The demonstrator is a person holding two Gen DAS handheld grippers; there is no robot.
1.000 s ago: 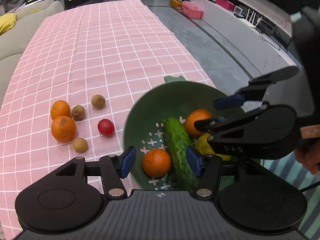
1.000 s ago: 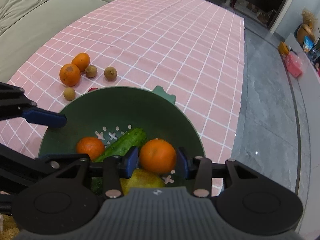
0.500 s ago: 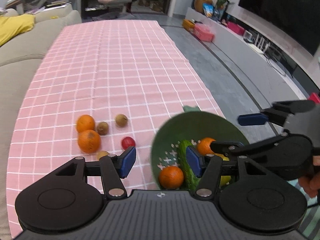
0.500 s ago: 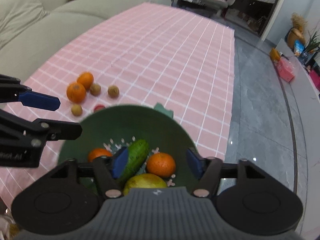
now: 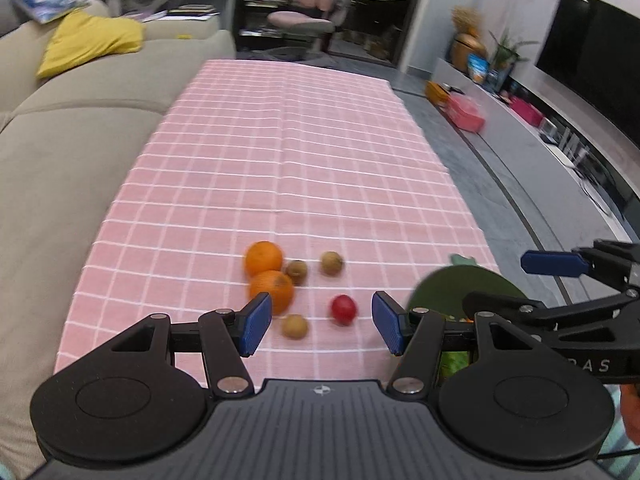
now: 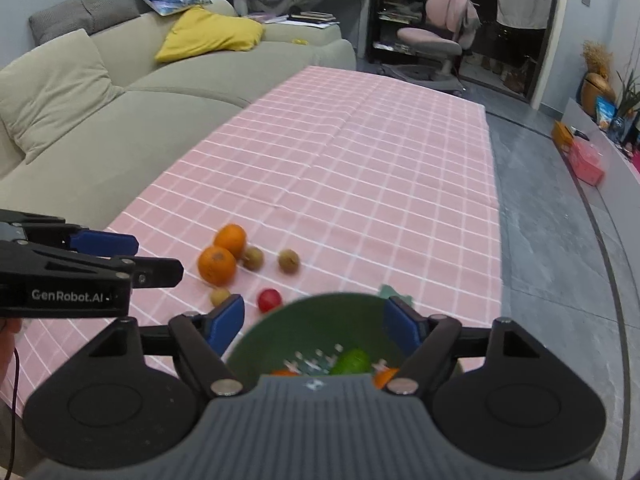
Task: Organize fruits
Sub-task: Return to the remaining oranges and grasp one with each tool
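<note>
In the left wrist view, the left gripper [image 5: 322, 329] fills the bottom of the frame, its blue fingers [image 5: 256, 323] spread wide with nothing between them. Just above them on the pink checked cloth [image 5: 288, 168] lies a cluster of fruit: two oranges [image 5: 271, 290] touching each other left of centre, a brown fruit [image 5: 296, 271] against the right side of the oranges, a second one [image 5: 331, 263] just to its right, a third [image 5: 295, 326] lower down between the fingers, and a red fruit [image 5: 343, 309] near the right finger. At the right edge the green bowl [image 5: 452, 286] shows partly behind the right gripper [image 5: 552, 280], whose fingers stand apart.

In the right wrist view, the right gripper [image 6: 315, 323] sits at the bottom, fingers [image 6: 226, 322] spread and empty, with the bowl [image 6: 320, 320] below and between them. Inside the bowl a green fruit [image 6: 352, 361] and bits of orange fruit [image 6: 383, 377] show, blurred. The same cluster lies left of centre on the cloth [image 6: 360, 168]: oranges [image 6: 218, 265], brown fruits [image 6: 289, 261] and the red fruit [image 6: 268, 300], close to the bowl's rim. The left gripper [image 6: 132, 256] enters at the left edge, open. A sofa [image 6: 120, 112] runs along the cloth's left side.
</note>
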